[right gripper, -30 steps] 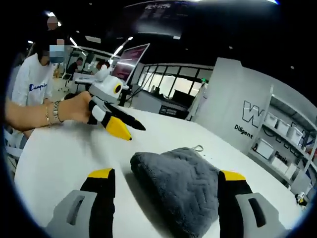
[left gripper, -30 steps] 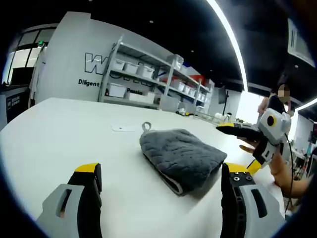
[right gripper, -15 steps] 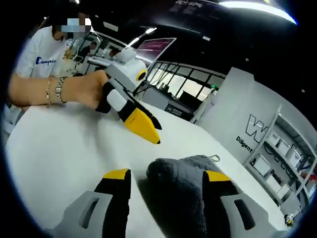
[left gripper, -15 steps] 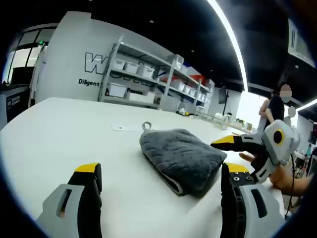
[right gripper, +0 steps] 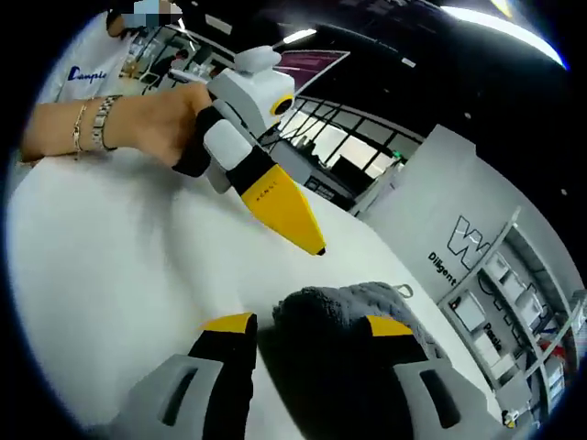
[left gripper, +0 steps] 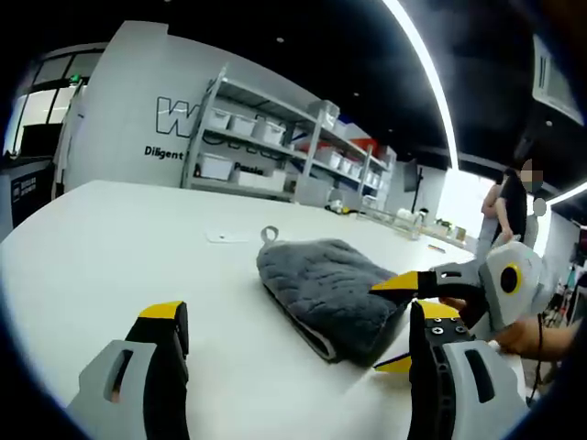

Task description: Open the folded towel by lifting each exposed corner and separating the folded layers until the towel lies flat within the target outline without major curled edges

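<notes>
We judge the first corner grasp to be just starting; the towel is not yet unfolded.

Nearest in the left gripper view: the left hand-held gripper, grey with black and yellow tips, jaws spread wide and holding nothing, hanging over bare surface short of the towel.

Next out: the folded grey plush towel, a thick bundle lying out on the white surface away from its edges, with a small loop tag at its far end. We see no target outline on the surface.

At the towel's near-right end the right hand-held gripper comes in, one yellow tip above the fold and one below it near the surface. In the right gripper view its jaws bracket the towel's end, partly closed, and we cannot tell whether the pads press the cloth yet.

Next move, as we judge it: close on the top layer only, then lift and peel away. Catching several layers would drag the whole bundle.

The left gripper body and the person's hand sit just beyond the towel in that view, close to the likely unfolding path.

Further off: a small flat white piece on the surface beyond the towel. Far back, metal shelving with bins and a person standing.
</notes>
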`<state>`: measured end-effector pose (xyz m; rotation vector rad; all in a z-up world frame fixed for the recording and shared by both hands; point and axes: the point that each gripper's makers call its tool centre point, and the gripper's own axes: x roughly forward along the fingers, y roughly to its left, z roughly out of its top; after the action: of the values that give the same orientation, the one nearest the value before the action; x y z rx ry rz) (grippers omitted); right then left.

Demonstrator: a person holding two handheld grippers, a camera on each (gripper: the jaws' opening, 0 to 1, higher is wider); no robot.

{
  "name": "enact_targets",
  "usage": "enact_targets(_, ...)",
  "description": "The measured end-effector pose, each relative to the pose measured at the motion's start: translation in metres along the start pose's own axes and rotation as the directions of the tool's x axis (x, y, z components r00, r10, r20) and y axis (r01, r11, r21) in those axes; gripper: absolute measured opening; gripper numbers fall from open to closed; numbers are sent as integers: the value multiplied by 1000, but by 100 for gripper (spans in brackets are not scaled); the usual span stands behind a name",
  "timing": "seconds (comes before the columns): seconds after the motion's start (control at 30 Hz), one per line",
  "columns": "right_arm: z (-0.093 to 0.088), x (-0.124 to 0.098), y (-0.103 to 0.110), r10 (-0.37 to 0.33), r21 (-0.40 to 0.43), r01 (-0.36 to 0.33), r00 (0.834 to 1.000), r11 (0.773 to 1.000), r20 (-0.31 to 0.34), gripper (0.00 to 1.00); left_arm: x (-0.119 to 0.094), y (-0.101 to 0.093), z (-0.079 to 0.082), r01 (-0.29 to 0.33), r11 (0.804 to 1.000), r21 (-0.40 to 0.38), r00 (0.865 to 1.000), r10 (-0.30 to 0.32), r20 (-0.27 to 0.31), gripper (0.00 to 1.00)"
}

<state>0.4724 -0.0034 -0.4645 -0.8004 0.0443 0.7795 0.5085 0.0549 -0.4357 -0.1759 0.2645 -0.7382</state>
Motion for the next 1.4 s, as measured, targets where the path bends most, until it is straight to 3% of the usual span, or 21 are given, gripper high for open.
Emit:
enact_targets(0.23,-7,4,-7,-42,-36,41,999,998,-24,28,1,1,-1,-2,1000,-1,1000,2,-7,99)
enact_targets(0.43,-8,1,-14,-43,37,43,999,998,-7,14,-1,0,-5,-4,1000,-1,1000,4,-11,99)
enact_targets(0.67,-7,-2,-21,-54,118,51,998,992,17,10,-1,0,-5,-3,1000,-2,1000,3,-12,99)
enact_targets(0.87,-7,-9,-39,-110,157,104,994,982,28,9,-2,-1,-5,-1,1000,-2,1000,1,-9,99)
enact_targets(1.03,0,-21,-61,-184,263,154,979,952,92,9,-3,-2,-4,2,1000,0,1000,-2,-6,99)
enact_targets(1.4,-1,-49,-116,-326,401,251,937,881,130,10,-2,-4,-7,6,1000,8,1000,-6,-17,99)
